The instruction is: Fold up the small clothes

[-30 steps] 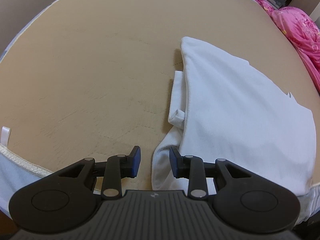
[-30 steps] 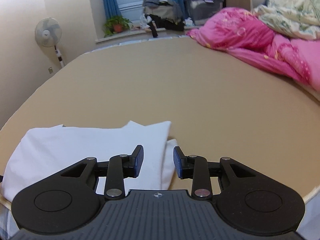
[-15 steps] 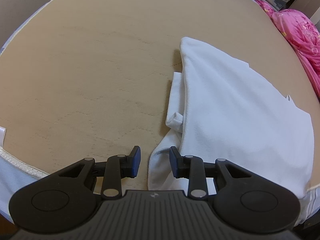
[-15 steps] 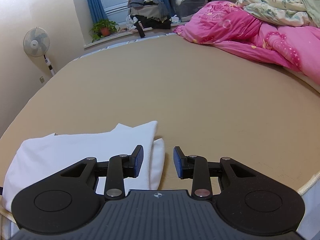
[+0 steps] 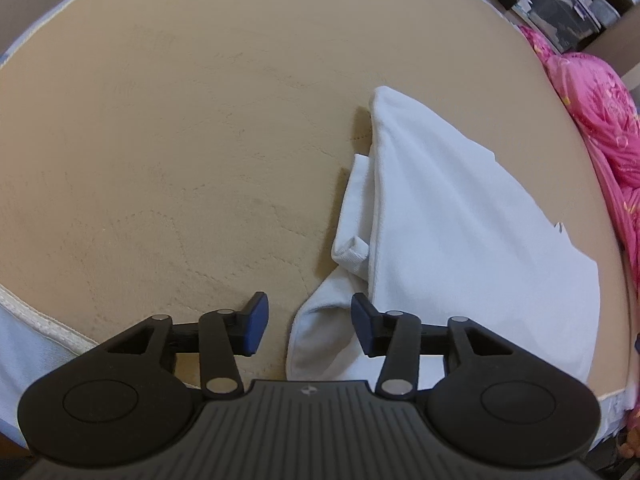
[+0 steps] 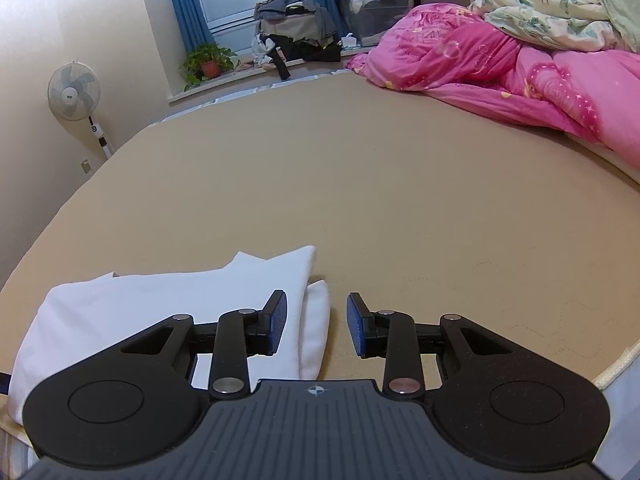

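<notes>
A white garment [image 5: 452, 224] lies partly folded on the tan mattress [image 5: 180, 140], near its front edge; a sleeve [image 5: 352, 216] sticks out on its left side. My left gripper [image 5: 308, 322] is open and empty, with the garment's near left corner lying between its fingers. In the right wrist view the garment [image 6: 160, 308] is at lower left, its right folded edge between the fingers of my right gripper [image 6: 316, 322], which is open and holds nothing.
A pink quilt [image 6: 520, 76] and a pale floral blanket [image 6: 560, 0] are heaped at the mattress's far right. Beyond the bed are a standing fan [image 6: 74, 92], a potted plant [image 6: 208, 62], piled clothes [image 6: 296, 32] and a storage box [image 6: 376, 10].
Both grippers stayed open. The right wrist view shifted so the garment's right edge now sits between its fingers, a bit lower. The left view barely moved.
</notes>
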Tool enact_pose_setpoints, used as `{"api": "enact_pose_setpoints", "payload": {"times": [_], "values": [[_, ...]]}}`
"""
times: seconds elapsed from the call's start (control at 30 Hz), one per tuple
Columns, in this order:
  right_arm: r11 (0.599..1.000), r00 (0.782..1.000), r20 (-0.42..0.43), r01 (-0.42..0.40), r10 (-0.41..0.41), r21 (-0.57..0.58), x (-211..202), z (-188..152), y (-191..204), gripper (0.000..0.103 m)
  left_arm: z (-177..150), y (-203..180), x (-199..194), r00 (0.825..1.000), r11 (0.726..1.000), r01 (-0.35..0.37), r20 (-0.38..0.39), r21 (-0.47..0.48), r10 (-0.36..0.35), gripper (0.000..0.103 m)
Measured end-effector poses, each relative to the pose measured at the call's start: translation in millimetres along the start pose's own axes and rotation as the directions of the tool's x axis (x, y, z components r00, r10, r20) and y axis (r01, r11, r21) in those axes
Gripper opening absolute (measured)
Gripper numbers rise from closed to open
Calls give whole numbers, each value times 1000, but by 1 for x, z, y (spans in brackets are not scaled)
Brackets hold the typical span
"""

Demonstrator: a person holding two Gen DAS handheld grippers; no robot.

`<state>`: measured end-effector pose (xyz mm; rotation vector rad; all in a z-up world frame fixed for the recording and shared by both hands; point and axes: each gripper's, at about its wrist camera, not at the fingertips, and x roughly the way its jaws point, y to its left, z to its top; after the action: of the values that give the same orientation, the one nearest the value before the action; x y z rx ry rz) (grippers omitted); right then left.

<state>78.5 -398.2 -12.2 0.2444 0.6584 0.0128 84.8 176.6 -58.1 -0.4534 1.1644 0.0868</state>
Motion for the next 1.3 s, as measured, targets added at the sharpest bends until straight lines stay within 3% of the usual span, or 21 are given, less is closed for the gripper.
{"api": "enact_pose_setpoints", "payload": {"times": [0.13, 0.33, 0.53, 0.7, 0.87, 0.97, 1.1, 1.23, 1.3], "values": [[1000, 1000, 2, -4, 4, 2, 1, 0, -1, 35, 5, 7, 0, 1000, 999, 24, -10, -40, -24, 54], [1000, 1000, 3, -3, 3, 4, 1, 0, -2, 35, 13, 11, -16, 990, 988, 130, 73, -78, -124, 62], [1000, 1000, -3, -4, 4, 10, 5, -1, 0, 35, 17, -17, 8, 993, 992, 118, -8, 48, -117, 63], [1000, 1000, -2, -3, 3, 4, 4, -2, 2, 35, 23, -18, 39, 993, 994, 98, -70, 54, -94, 62], [1000, 1000, 3, -1, 1, 19, 2, -1, -2, 35, 12, -35, 44, 993, 982, 106, -67, 158, -97, 34], [999, 1000, 6, -1, 0, 34, 1, -1, -5, 35, 8, -38, 48, 992, 980, 121, -65, 158, -112, 20], [999, 1000, 12, -4, 4, 45, -3, -1, -5, 35, 2, -41, 34, 993, 982, 117, -17, 148, -116, 16], [998, 1000, 13, -5, 5, 62, -6, 0, -10, 35, -4, -62, 6, 992, 974, 97, 55, 206, -110, 15], [997, 1000, 11, -6, 5, 73, -7, 1, -16, 35, -4, -77, -12, 986, 970, 134, 70, 204, -151, 15]]}}
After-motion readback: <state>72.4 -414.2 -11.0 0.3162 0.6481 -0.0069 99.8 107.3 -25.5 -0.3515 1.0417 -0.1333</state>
